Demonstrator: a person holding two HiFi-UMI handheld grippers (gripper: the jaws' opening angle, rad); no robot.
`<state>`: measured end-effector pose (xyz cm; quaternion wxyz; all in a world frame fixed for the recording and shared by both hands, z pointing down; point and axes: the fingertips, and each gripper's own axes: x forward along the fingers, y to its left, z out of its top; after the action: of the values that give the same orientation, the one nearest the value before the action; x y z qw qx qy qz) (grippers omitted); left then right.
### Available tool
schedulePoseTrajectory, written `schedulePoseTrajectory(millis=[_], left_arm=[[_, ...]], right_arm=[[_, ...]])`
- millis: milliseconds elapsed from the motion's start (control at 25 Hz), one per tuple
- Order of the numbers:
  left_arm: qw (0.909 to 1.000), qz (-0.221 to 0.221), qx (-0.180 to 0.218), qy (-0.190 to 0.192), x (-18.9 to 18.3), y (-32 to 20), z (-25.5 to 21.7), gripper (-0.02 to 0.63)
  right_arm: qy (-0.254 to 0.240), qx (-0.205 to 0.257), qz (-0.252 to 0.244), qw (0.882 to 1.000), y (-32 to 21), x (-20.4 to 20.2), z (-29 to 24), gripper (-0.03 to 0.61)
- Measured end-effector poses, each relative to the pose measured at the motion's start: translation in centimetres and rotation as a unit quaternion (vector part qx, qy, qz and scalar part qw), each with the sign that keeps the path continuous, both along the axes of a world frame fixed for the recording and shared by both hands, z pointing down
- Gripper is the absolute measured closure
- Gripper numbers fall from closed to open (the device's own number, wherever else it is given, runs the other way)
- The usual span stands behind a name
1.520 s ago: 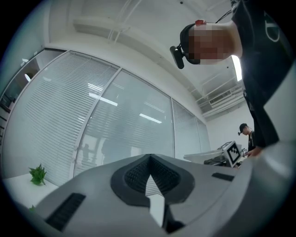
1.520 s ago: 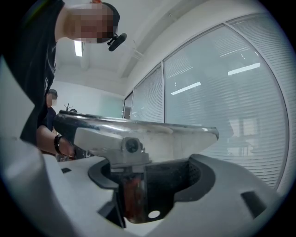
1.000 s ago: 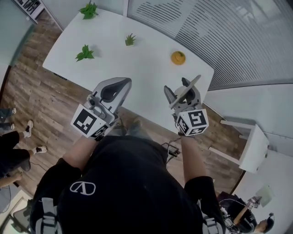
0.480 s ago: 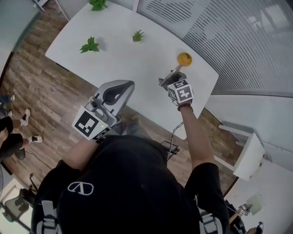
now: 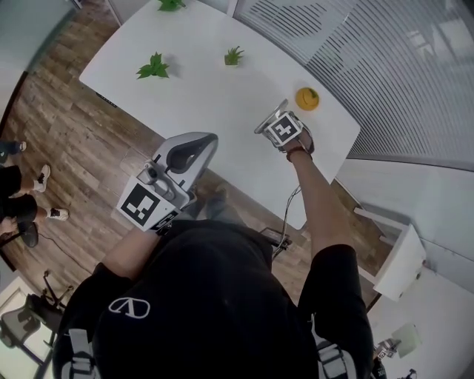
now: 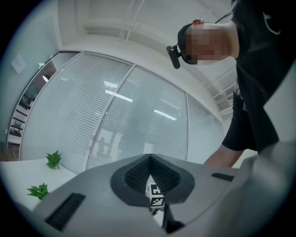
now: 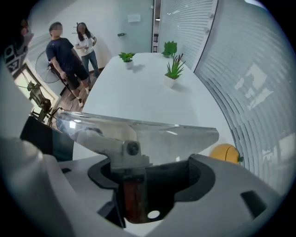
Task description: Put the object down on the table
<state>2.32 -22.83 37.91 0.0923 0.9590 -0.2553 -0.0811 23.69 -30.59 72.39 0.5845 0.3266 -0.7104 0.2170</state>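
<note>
My right gripper [image 5: 272, 121] reaches out low over the white table [image 5: 207, 89], shut on a scraper. The scraper's clear blade [image 7: 138, 134] lies crosswise in front of the jaws, and its metal bracket and red-brown handle [image 7: 133, 194] sit between them. I cannot tell whether the blade touches the table. A yellow-orange round fruit [image 5: 306, 98] lies just beyond and to the right of that gripper and shows as the fruit [image 7: 225, 152] in the right gripper view. My left gripper [image 5: 198, 142] is held near my body off the table's near edge, jaws together with nothing in them.
Three small green plants [image 5: 154, 66] [image 5: 234, 55] [image 5: 171, 4] stand on the far left part of the table. A white chair [image 5: 400, 259] is on the floor at the right. Two people [image 7: 64, 55] stand past the table's far end.
My right gripper has moved forward from the table's near edge to over the table beside the fruit, carrying the scraper. The left gripper has stayed where it was.
</note>
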Motion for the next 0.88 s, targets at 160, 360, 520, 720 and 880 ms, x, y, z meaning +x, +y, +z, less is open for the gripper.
schedulePoseTrajectory(millis=[160,360,520,720,880], left_arm=[[1.0,-0.004,-0.002,-0.003,-0.6,0.0,0.1,0.609],[0.9999,-0.011,0.006,0.003,-1.0,-0.3,-0.3,0.609],[1.0,-0.006,0.001,-0.002,-1.0,-0.2,0.2,0.609],[1.0,-0.008,0.002,-0.005,-1.0,-0.3,0.3,0.609],[0.9999,-0.01,0.003,-0.006,-1.0,-0.3,0.2,0.609]], right_arm=[[0.021,-0.025,-0.013,0.999,0.0,0.2,0.9,0.261],[0.035,-0.044,-0.02,0.998,0.2,0.5,1.9,0.261],[0.038,-0.054,-0.019,0.998,0.3,0.8,2.5,0.261],[0.029,-0.07,-0.002,0.997,0.8,1.0,3.5,0.255],[0.029,-0.082,0.007,0.996,1.2,1.4,4.1,0.25]])
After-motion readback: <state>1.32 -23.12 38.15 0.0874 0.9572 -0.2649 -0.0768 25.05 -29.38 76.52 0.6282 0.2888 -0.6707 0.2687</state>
